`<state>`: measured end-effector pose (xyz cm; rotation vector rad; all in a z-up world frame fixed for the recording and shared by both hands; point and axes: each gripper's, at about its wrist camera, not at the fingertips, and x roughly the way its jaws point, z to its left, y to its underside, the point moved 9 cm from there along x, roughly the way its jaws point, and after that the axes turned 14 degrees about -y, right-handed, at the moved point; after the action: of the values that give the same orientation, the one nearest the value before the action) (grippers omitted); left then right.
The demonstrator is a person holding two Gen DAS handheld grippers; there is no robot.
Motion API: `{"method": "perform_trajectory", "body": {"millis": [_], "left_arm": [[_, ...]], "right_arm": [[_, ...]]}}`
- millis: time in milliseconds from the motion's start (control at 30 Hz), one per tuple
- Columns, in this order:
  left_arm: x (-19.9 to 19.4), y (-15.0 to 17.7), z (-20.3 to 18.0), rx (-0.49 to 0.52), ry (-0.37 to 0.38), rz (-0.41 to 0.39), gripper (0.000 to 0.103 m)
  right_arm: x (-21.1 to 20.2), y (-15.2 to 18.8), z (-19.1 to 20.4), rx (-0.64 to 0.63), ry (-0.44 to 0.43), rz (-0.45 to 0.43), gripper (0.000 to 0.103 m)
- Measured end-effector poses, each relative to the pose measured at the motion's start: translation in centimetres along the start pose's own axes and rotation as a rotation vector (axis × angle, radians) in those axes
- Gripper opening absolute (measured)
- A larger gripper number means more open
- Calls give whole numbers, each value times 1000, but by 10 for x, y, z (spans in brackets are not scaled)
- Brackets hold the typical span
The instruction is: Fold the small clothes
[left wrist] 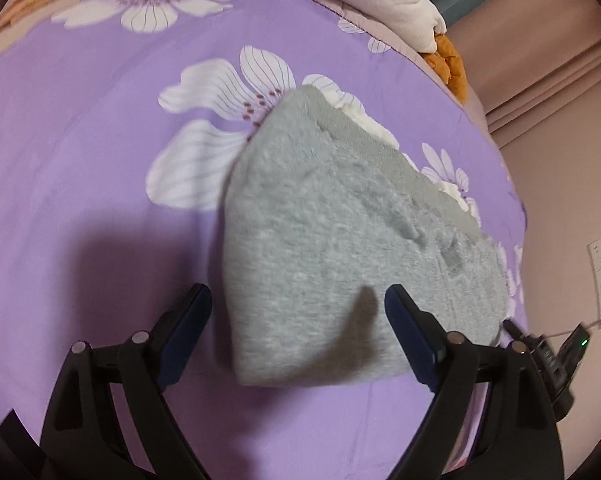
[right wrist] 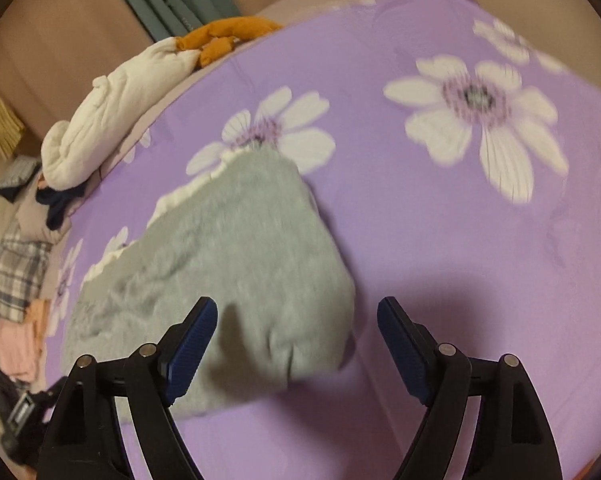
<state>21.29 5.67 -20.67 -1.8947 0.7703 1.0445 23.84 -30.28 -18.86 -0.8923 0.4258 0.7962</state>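
The folded grey garment (left wrist: 340, 240) is lying flat on the purple flowered bedsheet (left wrist: 80, 160), and everything here is placed from it. A white frilled edge (left wrist: 364, 116) is peeking out along its far side.

The left tongs (left wrist: 298, 300) are hanging just over the garment's near edge, released, with nothing pressed between the blue pads (left wrist: 404, 332); one pad is standing over the grey cloth and the other over bare sheet beside it.

The right tongs (right wrist: 296, 308) are likewise released and gripping nothing, sitting over the garment's opposite near corner, one pad (right wrist: 192, 344) above the cloth, the other above the sheet.

Beyond the garment, at the bed's far edge, a white bundle of cloth (right wrist: 116, 108) and an orange cloth (right wrist: 224, 36) are lying together, well apart from it.
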Motion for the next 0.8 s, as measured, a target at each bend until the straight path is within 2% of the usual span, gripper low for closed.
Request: {"method": "perform_trajectory", "body": {"millis": [133,233,300,400,467,500,533,567,633,700,800], "left_arm": [[9,4,-7,28,-27,-34,86],[13,8,-18,57,11,-25,77],[17,9,-21,55,10,-24,76],[20,7,-23,32,43,-12,65],[22,6,-22,15,71,7,53],[22,6,-25,10,93,16,40],[22,6,-27,10,111,22,31],[20,6,-29,13,117,18,29],[12,6,-34,42,97,-13,22],[1,7,-37,52,92,-26,19],[-14,10,-38,72,123,-24,18]], "right_arm": [[4,14,1,9,-33,5,82],[13,19,3,60,-118,23,82],[24,20,5,95,-191,30,82],[35,17,2,133,-231,15,82],[38,12,5,147,-258,8,80],[39,11,6,154,-265,9,76],[41,9,6,158,-266,12,62],[45,8,6,164,-260,21,46],[47,7,7,177,-268,34,35],[41,5,11,168,-268,24,31],[22,3,24,118,-258,-3,29]]}}
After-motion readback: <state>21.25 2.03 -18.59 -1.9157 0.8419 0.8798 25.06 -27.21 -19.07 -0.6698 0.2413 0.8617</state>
